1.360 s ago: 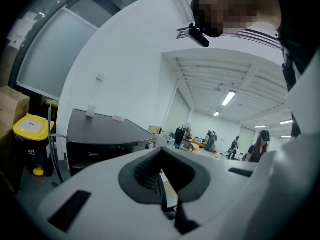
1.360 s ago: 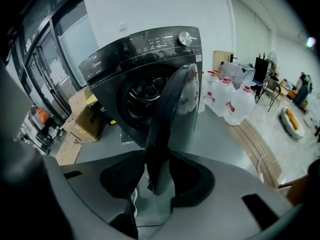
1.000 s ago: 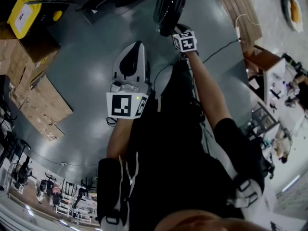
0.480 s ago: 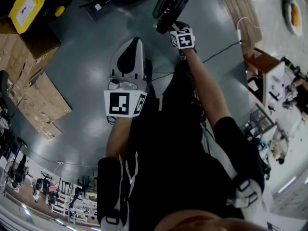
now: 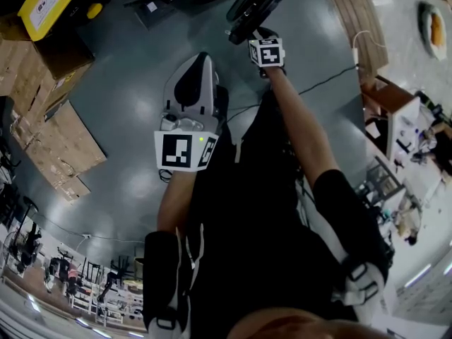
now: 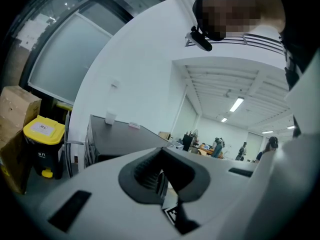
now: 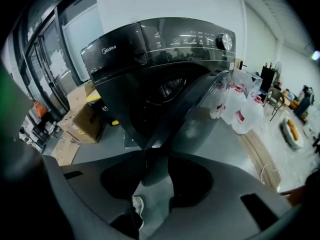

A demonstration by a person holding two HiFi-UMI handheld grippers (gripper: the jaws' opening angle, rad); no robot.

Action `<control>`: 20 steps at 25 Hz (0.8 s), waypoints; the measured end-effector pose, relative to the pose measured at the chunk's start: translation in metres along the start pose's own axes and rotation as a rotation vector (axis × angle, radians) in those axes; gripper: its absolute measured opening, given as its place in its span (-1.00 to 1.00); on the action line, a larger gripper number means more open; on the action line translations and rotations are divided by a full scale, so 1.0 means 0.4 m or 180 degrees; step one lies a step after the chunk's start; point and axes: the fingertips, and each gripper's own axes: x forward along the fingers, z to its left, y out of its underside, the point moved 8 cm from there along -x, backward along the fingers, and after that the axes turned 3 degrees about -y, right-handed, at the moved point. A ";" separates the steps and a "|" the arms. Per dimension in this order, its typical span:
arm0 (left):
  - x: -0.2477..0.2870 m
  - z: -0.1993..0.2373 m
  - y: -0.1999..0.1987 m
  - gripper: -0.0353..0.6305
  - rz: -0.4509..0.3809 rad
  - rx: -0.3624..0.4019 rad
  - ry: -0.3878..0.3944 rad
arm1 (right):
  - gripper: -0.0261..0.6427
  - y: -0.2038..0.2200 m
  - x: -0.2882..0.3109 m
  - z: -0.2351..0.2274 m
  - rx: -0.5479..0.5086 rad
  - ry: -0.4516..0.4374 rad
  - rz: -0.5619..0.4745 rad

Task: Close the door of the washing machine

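R tongs [image 7: 152, 154] moved fwd, just closed onto door [image 7: 200, 104] edge.

Bright ceiling lights [image 6: 236, 104] (pale glare on the grey floor [image 5: 134, 182]); fisheye bending, dark corners, nearest parts blurred.

Grey floor [image 5: 120, 97]. Far left: a black bin with a yellow lid [image 5: 44, 7], just beside brown cardboard boxes [image 5: 60, 143]. Far right: pale wooden planks [image 5: 349, 9] with a white cable [image 5: 357, 41] along them. White jugs [image 7: 242, 111] with red labels stand near the planks. Ceiling strip lights [image 6: 236, 104] are lit in the far room.
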 end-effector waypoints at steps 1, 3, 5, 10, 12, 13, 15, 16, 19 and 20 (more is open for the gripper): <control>0.000 0.004 0.000 -0.88 0.0003 -0.0013 -0.0007 | -0.51 -0.009 0.004 0.006 0.0017 0.0029 -0.0002; 0.001 0.015 0.000 -0.88 0.0009 -0.0029 -0.0022 | -0.51 -0.029 0.006 0.018 0.0050 0.0117 -0.0007; -0.001 0.024 -0.002 -0.88 0.0010 -0.0036 -0.0037 | -0.51 -0.039 0.016 0.030 0.0107 0.0133 -0.0028; -0.003 0.057 -0.005 -0.88 0.0008 -0.0084 -0.0080 | -0.51 -0.071 0.032 0.064 0.0163 0.0183 -0.0065; 0.002 0.072 -0.004 -0.88 0.0021 -0.0106 -0.0088 | -0.51 -0.082 0.048 0.079 0.0175 0.0176 -0.0086; 0.005 0.079 -0.004 -0.88 0.0026 -0.0115 -0.0090 | -0.51 -0.089 0.057 0.086 0.0183 0.0165 -0.0095; 0.011 0.097 -0.009 -0.88 0.0022 -0.0126 -0.0099 | -0.51 -0.112 0.070 0.100 0.0180 0.0184 -0.0112; 0.013 0.106 -0.012 -0.88 0.0017 -0.0126 -0.0106 | -0.51 -0.123 0.077 0.108 0.0188 0.0185 -0.0123; 0.020 0.130 -0.017 -0.88 0.0012 -0.0112 -0.0129 | -0.51 -0.149 0.098 0.127 0.0247 0.0192 -0.0170; 0.023 0.138 -0.018 -0.88 0.0013 -0.0112 -0.0139 | -0.51 -0.161 0.100 0.130 0.0257 0.0235 -0.0179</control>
